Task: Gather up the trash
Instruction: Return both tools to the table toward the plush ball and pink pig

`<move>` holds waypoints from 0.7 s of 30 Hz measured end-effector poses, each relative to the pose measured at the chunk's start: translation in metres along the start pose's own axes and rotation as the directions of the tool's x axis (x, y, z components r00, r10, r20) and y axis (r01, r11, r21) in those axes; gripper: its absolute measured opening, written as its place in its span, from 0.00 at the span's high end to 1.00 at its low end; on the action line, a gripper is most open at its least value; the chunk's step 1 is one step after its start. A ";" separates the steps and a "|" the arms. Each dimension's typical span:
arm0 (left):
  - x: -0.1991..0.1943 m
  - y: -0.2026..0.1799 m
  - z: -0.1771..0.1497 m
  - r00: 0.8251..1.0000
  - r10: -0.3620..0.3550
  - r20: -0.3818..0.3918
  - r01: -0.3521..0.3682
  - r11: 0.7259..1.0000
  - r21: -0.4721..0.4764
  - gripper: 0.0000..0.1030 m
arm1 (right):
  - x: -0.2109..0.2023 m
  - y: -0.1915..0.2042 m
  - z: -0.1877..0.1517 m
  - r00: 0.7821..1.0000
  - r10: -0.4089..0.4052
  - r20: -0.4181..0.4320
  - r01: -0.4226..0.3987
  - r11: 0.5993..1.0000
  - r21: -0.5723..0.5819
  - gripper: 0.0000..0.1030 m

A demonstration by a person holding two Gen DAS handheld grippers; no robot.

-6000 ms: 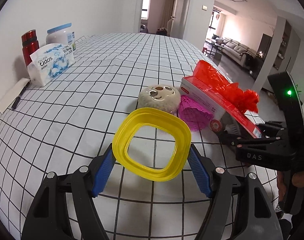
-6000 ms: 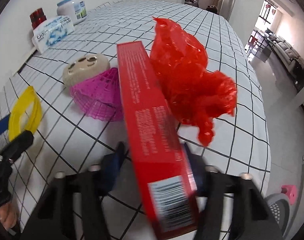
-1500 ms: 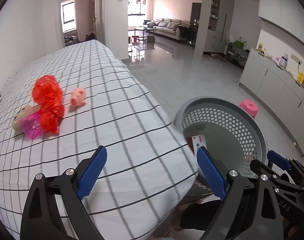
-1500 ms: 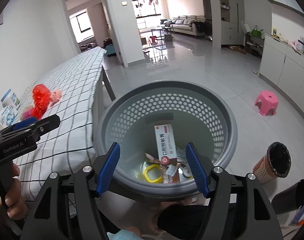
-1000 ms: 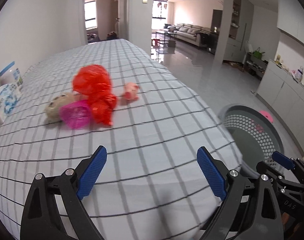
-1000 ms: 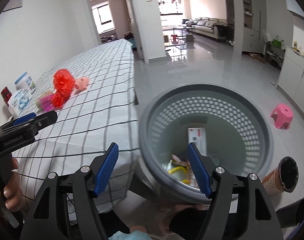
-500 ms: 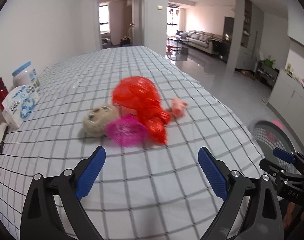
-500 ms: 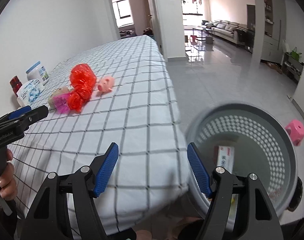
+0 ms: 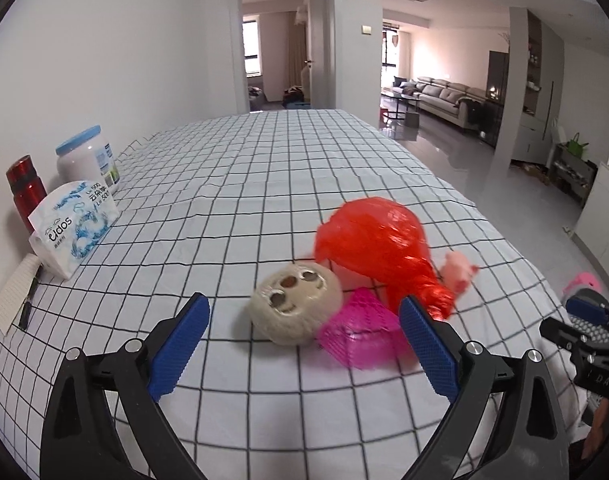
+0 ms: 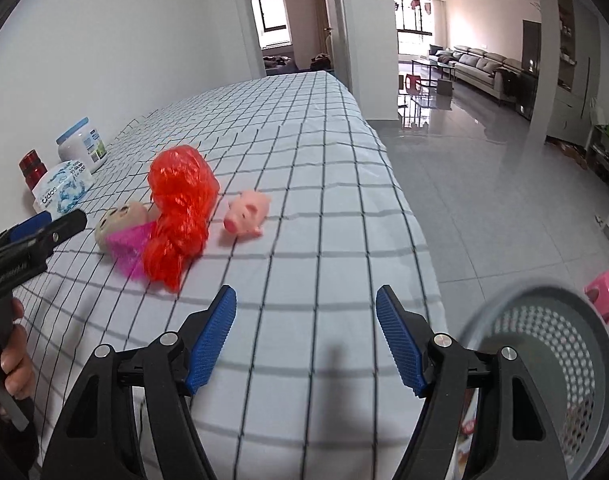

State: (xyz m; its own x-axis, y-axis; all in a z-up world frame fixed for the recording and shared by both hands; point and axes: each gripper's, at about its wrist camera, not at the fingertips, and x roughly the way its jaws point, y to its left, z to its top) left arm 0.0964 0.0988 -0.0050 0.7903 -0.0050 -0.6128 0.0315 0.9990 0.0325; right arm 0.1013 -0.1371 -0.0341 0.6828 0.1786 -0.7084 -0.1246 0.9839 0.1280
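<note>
A crumpled red plastic bag lies on the checked tablecloth, with a pink mesh piece and a round beige plush against it. A pink pig toy sits just right of the bag. My left gripper hovers just before the plush and mesh; its jaws are opening and nothing is between them. My right gripper is open and empty over the table's near right edge, well short of the pig toy and red bag. The grey perforated basket stands on the floor, lower right.
Along the wall at the left stand a tissue pack, a white jar with a blue lid and a red bottle; a notepad with a pen lies nearby. A pink stool sits on the floor beyond the basket.
Both grippers have swung from over the basket back toward the table. The red bag, plush and mesh now sit close in the left view. The basket has slid to the right view's lower right.
</note>
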 end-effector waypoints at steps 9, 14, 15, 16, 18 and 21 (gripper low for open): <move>0.016 0.007 -0.007 0.999 0.030 -0.025 -0.030 0.999 -0.011 0.09 | 0.041 0.018 0.032 1.000 -0.006 -0.028 0.005 1.000 -0.014 0.33; 0.021 0.009 -0.009 0.999 0.020 -0.044 -0.020 1.000 -0.017 0.09 | 0.061 0.026 0.040 0.998 -0.023 -0.051 0.022 1.000 -0.020 0.33; 0.021 0.010 -0.009 0.999 0.021 -0.045 -0.022 1.000 -0.021 0.09 | 0.065 0.027 0.043 0.998 -0.024 -0.054 0.023 1.000 -0.020 0.33; 0.021 0.012 -0.009 0.999 0.024 -0.046 -0.025 0.999 -0.026 0.09 | 0.067 0.029 0.044 0.998 -0.024 -0.054 0.023 1.000 -0.018 0.33; 0.022 0.014 -0.009 0.998 0.025 -0.051 -0.027 0.999 -0.035 0.09 | 0.073 0.033 0.049 0.998 -0.026 -0.056 0.025 1.000 -0.018 0.33; 0.024 0.016 -0.011 0.998 0.014 -0.065 -0.017 0.998 -0.053 0.09 | 0.080 0.037 0.052 0.997 -0.043 -0.064 0.041 0.999 -0.027 0.33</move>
State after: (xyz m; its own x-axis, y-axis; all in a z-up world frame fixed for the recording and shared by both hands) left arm 0.1097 0.1153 -0.0279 0.7490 0.0118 -0.6625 -0.0149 0.9999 0.0009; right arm 0.1887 -0.0864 -0.0505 0.6403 0.1359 -0.7560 -0.1159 0.9901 0.0798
